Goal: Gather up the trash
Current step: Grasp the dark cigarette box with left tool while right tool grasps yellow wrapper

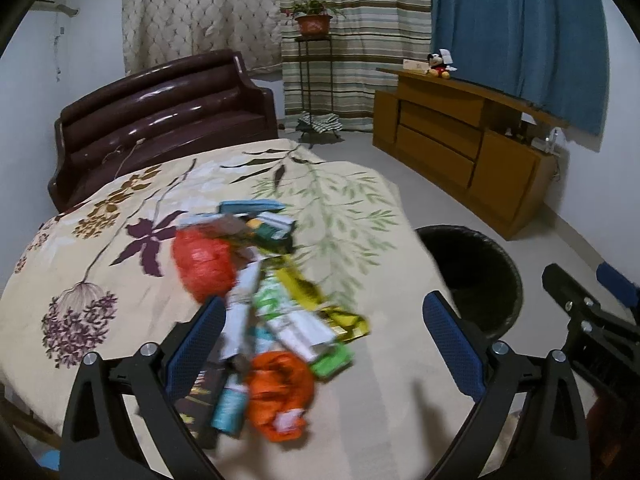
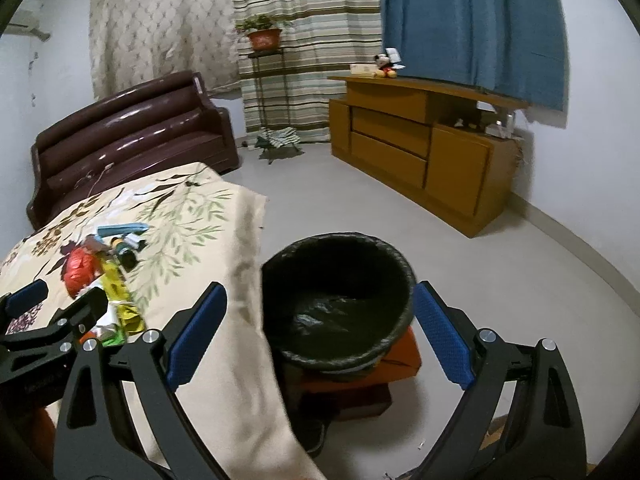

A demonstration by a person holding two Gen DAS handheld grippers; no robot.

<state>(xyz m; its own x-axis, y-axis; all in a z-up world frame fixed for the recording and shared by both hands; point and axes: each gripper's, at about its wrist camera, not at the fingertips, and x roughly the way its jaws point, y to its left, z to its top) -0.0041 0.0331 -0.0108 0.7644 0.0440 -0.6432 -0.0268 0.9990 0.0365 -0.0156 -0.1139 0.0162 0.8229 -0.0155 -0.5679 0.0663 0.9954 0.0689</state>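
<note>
A heap of trash (image 1: 264,304) lies on the flowered tablecloth (image 1: 100,248): a red crumpled bag (image 1: 204,264), an orange wrapper (image 1: 280,388), green and yellow packets, a teal box. My left gripper (image 1: 324,340) hangs open just above the near end of the heap, holding nothing. A black-lined bin (image 2: 340,300) stands beside the table's right edge on an orange box. My right gripper (image 2: 320,332) is open over the bin's near rim, empty. The trash heap (image 2: 104,268) and the left gripper's fingers (image 2: 28,296) show at the left of the right wrist view.
The bin (image 1: 476,276) also shows right of the table in the left wrist view. A dark sofa (image 1: 160,120) stands behind the table. A wooden cabinet (image 1: 472,148) lines the right wall, a plant stand (image 1: 314,60) is by the curtains. Grey floor (image 2: 360,208) stretches between.
</note>
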